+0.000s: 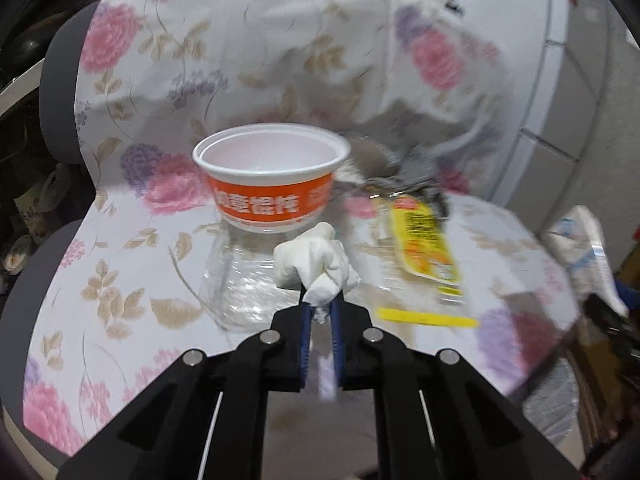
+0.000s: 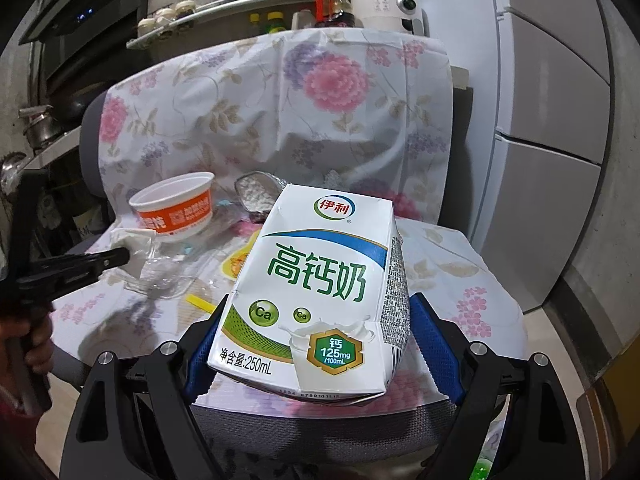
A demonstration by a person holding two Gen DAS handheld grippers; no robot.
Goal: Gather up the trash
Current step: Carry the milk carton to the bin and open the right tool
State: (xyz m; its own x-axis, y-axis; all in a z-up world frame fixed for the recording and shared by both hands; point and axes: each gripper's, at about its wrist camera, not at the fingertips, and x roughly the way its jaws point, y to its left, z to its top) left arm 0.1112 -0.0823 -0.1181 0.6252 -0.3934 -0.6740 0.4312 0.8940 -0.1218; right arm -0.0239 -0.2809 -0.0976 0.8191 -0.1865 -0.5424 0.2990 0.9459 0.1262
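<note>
Left wrist, crumpled white tissue (image 1: pixel 316 264), pinched

My left gripper (image 1: pixel 320 300) pinches a crumpled white tissue (image 1: pixel 316 266) over the floral cloth (image 1: pixel 120 280), with the orange-banded paper bowl (image 1: pixel 270 184) just behind, clear plastic wrap (image 1: pixel 240 284) beneath, and a yellow wrapper (image 1: pixel 426 246) to its right.
</note>
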